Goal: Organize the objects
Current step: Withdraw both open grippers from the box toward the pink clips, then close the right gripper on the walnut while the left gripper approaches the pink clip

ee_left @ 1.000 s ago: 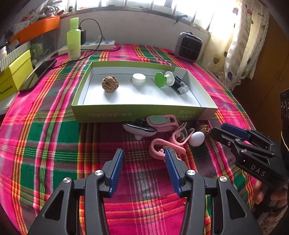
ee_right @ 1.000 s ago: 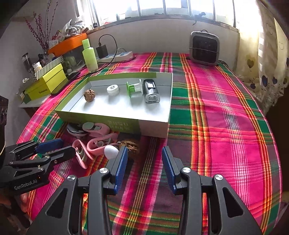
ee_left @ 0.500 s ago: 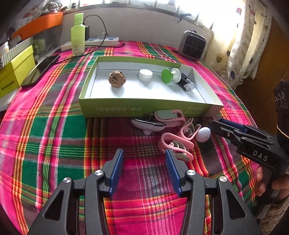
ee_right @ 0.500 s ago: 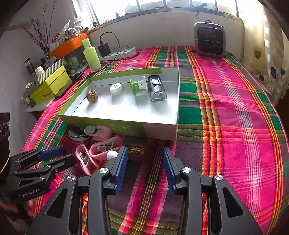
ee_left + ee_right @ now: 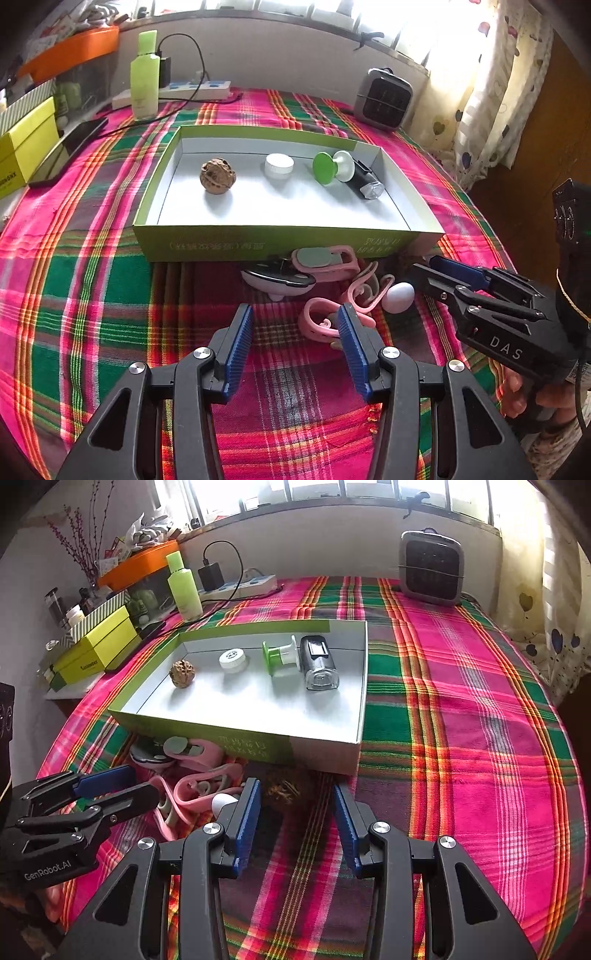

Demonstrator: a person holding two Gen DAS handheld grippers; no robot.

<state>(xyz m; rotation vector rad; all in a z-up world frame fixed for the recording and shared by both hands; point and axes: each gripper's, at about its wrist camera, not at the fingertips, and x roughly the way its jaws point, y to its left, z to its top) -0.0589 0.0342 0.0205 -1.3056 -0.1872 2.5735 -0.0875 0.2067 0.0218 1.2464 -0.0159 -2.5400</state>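
Four things lie in a row in my green box (image 5: 280, 243): a walnut (image 5: 218, 175), a white cap (image 5: 279, 166), a green spool (image 5: 332, 168) and a black light (image 5: 365, 182). More wait just in front of it, so I can reach them. My left claw (image 5: 295, 350) is half wide and empty, near the pink clips (image 5: 325, 325). My right claw (image 5: 295, 812) is empty too, aimed at the second walnut (image 5: 282, 788), near the white egg (image 5: 398, 292).

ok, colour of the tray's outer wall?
Lime green outer wall on the tray, white inside; left wrist view shows it best.
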